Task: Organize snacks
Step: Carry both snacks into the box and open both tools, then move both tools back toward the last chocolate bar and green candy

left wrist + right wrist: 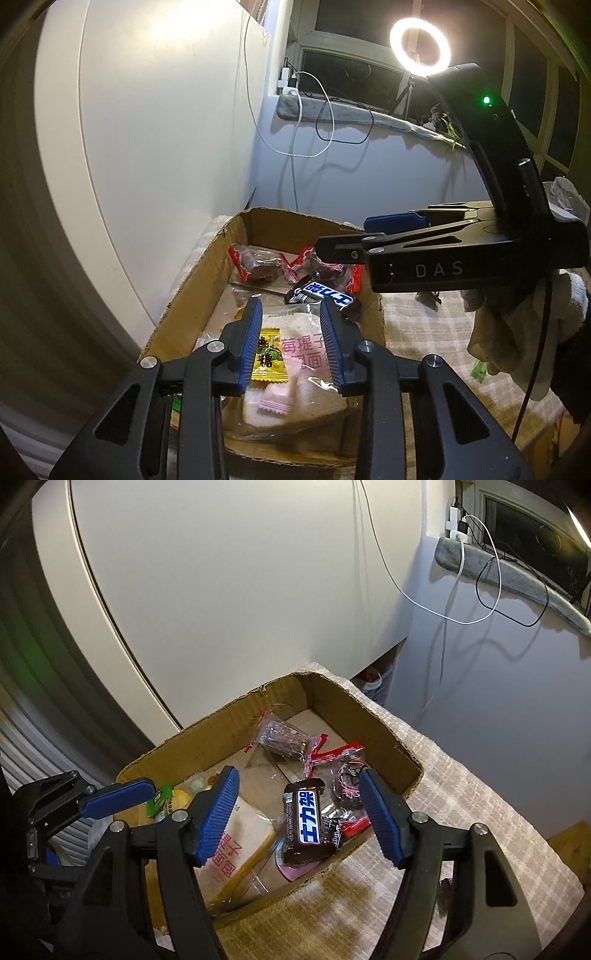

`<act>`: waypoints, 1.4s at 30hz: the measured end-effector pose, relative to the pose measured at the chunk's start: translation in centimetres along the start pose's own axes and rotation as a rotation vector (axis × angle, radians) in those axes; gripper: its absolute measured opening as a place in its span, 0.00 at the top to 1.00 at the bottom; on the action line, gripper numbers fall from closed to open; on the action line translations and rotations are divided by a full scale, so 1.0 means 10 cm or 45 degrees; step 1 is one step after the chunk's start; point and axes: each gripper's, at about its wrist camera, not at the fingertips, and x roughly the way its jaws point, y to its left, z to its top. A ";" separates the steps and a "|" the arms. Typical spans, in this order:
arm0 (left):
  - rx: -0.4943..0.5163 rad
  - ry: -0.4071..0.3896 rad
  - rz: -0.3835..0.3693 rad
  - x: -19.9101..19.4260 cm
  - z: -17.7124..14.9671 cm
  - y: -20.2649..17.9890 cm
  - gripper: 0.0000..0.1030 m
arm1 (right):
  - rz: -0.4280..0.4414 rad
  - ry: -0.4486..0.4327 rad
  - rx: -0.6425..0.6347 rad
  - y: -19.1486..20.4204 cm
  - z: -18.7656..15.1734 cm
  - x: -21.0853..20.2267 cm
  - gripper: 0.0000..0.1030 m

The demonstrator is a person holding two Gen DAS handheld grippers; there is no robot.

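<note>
An open cardboard box [192, 280] [221, 716] sits on a checked tablecloth and holds snacks. My left gripper [290, 303] hangs open over its near end. Below the gap, on a clear bread pack [306, 347], lie a yellow candy [267, 354] and a pink candy [277, 402], free of the pads. My right gripper [298, 773] stands wide open above a dark chocolate bar [308, 821] [330, 295], which rests in the box untouched. Red-edged clear packs [258, 264] [282, 738] lie at the far end. A green candy [159, 799] sits by the left wall.
A gloved hand [517, 332] carries the right gripper, seen over the box's right side. A white cabinet [166, 129] stands close behind the box on the left. Cables [317, 122] hang from a windowsill, and a ring light [420, 48] glows above. A small green wrapper [478, 373] lies on the cloth.
</note>
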 end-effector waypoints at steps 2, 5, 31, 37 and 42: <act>0.003 -0.001 0.001 -0.01 0.00 -0.02 0.70 | -0.001 -0.003 -0.002 0.00 -0.01 -0.02 0.32; 0.008 -0.004 0.004 -0.02 0.00 -0.04 0.70 | -0.002 -0.008 -0.002 0.00 -0.01 -0.04 0.32; 0.140 -0.011 -0.071 -0.06 -0.01 -0.80 0.70 | -0.090 -0.070 0.083 -0.66 -0.42 -0.70 0.32; 0.191 0.050 -0.149 0.06 -0.11 -1.13 0.70 | -0.126 -0.050 0.136 -1.05 -0.64 -0.81 0.31; 0.261 0.137 -0.225 0.23 -0.25 -1.42 0.70 | -0.109 -0.009 0.201 -1.34 -0.83 -0.78 0.31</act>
